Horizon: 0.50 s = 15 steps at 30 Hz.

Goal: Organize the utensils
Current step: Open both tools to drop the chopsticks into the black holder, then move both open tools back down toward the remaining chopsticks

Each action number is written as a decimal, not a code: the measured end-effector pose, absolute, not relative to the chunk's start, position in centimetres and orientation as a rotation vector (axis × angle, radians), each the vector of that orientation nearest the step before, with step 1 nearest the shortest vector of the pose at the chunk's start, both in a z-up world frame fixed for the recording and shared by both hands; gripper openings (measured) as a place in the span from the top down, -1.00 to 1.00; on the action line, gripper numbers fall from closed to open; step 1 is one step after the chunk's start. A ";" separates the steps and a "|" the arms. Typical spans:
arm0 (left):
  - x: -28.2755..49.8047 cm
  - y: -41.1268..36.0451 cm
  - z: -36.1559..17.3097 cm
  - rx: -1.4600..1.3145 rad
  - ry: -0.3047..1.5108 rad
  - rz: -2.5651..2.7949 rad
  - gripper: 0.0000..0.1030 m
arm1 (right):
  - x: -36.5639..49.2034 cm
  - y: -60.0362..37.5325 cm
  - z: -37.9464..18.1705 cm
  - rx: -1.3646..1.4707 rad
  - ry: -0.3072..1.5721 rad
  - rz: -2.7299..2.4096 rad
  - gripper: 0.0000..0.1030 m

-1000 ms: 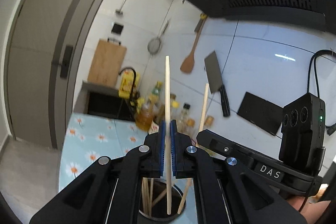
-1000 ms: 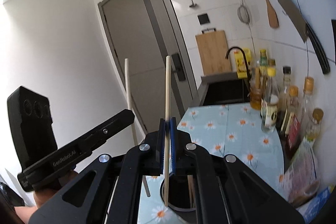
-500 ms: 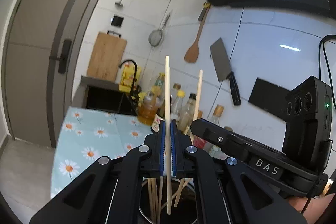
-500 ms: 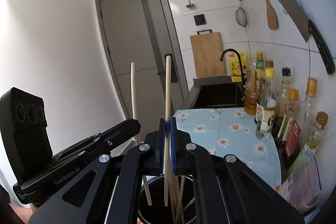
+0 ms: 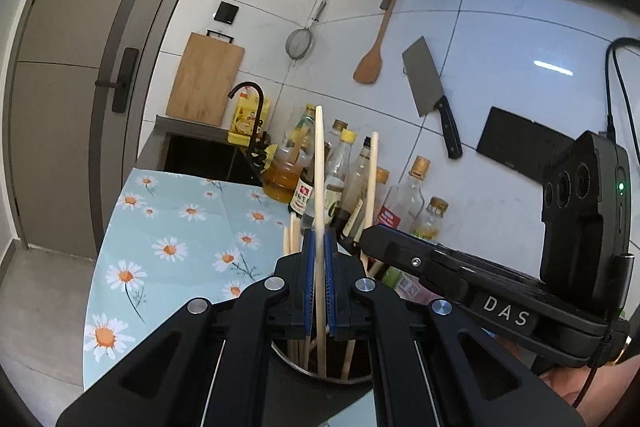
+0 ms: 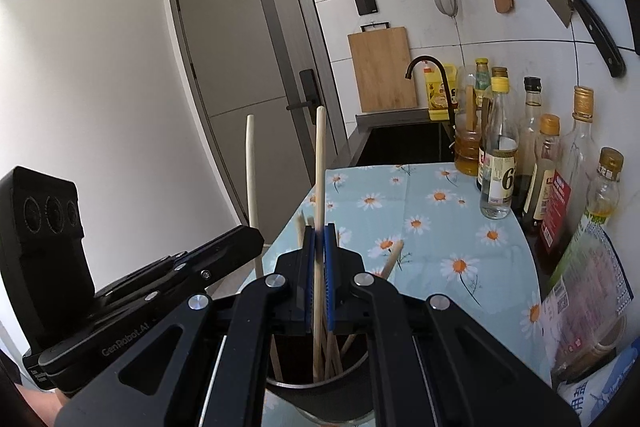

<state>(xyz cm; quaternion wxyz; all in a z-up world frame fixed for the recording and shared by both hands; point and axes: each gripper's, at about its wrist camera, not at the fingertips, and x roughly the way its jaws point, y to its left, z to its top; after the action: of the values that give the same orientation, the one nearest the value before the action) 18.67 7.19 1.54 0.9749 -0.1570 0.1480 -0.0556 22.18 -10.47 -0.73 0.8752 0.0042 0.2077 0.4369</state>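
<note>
My left gripper point(image 5: 319, 247) is shut on an upright pale wooden chopstick point(image 5: 319, 167) whose lower end dips into a dark round utensil holder point(image 5: 320, 377) that holds several other chopsticks. My right gripper point(image 6: 319, 247) is shut on a second upright chopstick point(image 6: 320, 167), its lower end in the same holder point(image 6: 320, 387). The right gripper's body point(image 5: 460, 279) shows at the right of the left wrist view with its chopstick point(image 5: 372, 179). The left gripper's body point(image 6: 140, 299) and its chopstick point(image 6: 251, 167) show at the left of the right wrist view.
The counter has a blue daisy-print cloth point(image 5: 172, 227). A row of oil and sauce bottles point(image 6: 520, 155) stands along the tiled wall. A sink with a black faucet point(image 6: 432, 75) lies behind. A cleaver point(image 5: 428, 87), wooden spatula point(image 5: 372, 59), strainer and cutting board point(image 5: 204, 79) hang on the wall.
Both grippers have come down with their chopsticks. The holder now sits right under the jaws and the chopstick ends reach deeper into it.
</note>
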 end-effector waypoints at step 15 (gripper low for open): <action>16.5 6.7 1.9 -0.352 0.343 -0.141 0.89 | 20.2 -13.3 -0.7 0.052 0.488 0.880 0.67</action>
<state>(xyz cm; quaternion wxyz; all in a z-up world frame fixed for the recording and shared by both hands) 16.55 6.66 1.90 0.9675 -0.1740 0.1696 -0.0696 20.23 -13.29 -0.71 0.8758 0.0249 0.2337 0.4217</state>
